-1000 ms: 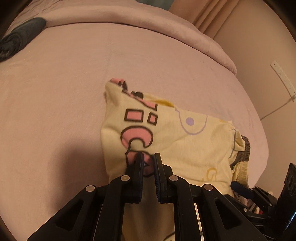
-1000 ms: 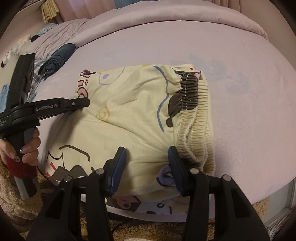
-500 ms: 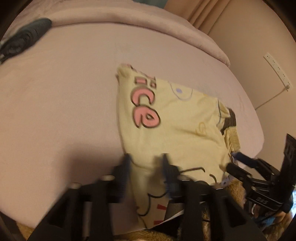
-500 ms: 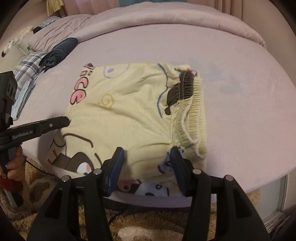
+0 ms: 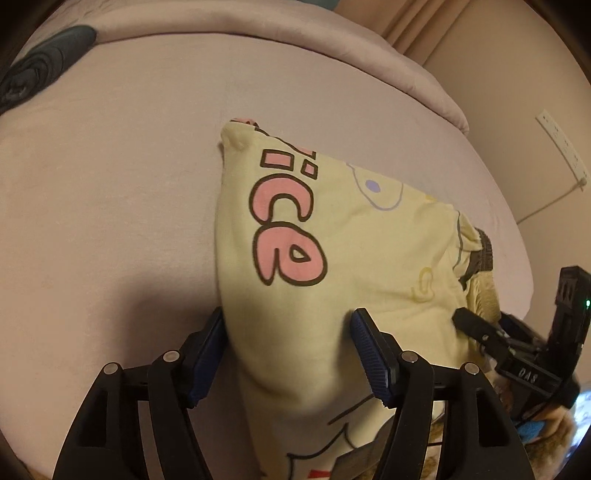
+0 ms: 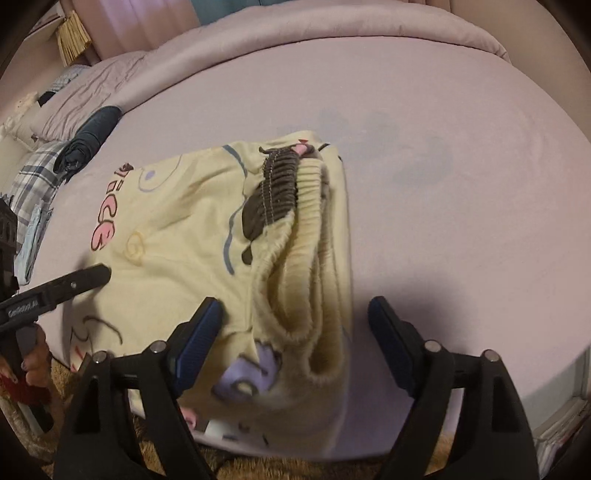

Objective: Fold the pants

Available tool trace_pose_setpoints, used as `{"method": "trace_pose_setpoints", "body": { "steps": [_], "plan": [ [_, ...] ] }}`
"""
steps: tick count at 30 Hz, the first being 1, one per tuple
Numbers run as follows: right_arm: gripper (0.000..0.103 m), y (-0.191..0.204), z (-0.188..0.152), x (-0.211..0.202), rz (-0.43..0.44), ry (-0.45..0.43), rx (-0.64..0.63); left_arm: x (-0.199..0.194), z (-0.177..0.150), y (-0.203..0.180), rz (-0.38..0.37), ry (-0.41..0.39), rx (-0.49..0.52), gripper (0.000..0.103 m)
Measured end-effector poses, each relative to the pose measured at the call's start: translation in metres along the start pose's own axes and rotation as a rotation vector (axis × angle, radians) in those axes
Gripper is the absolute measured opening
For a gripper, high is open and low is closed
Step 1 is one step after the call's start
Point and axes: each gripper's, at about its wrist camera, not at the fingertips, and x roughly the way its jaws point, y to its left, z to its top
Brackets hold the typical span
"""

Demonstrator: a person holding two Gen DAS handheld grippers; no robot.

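Pale yellow pants (image 5: 354, 258) with pink lettering lie folded on the mauve bed sheet (image 5: 122, 192), reaching over its near edge. My left gripper (image 5: 287, 317) hovers over their left side. Its jaws are opening, and flat fabric lies between them unpinched. In the right wrist view the pants (image 6: 177, 236) show their gathered brown and yellow waistband (image 6: 291, 229) on the right. My right gripper (image 6: 294, 302) straddles that waistband, its jaws opening wide and its pads clear of the cloth. A left gripper finger (image 6: 92, 275) lies on the pants' left part.
A dark rolled garment (image 6: 88, 144) and a plaid cloth (image 6: 33, 177) lie at the far left of the bed. A folded duvet (image 6: 332, 29) runs along the back. A power strip (image 5: 561, 144) hangs on the right wall. A shaggy tan rug (image 6: 107, 373) is below the bed's edge.
The left gripper, shut on a pinch of fabric a second ago, has let go and spread. The right jaws have widened too. Both grippers have drawn back, then come in over the pants again.
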Motion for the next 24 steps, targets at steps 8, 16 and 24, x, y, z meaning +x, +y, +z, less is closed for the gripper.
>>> {"method": "trace_pose_setpoints", "body": {
  "steps": [8,16,24],
  "plan": [
    [0.063,0.010,0.011,0.015,0.141,-0.022,0.045,0.006,0.004,-0.008,-0.058,-0.001,-0.009,0.023],
    [0.021,0.029,0.021,-0.005,0.123,-0.067,0.031,-0.023,0.011,-0.017,-0.111,-0.041,-0.015,0.019],
    [0.020,0.055,0.073,-0.052,0.157,-0.223,-0.068,-0.085,0.049,-0.031,-0.166,-0.189,0.062,0.019]
  ]
}}
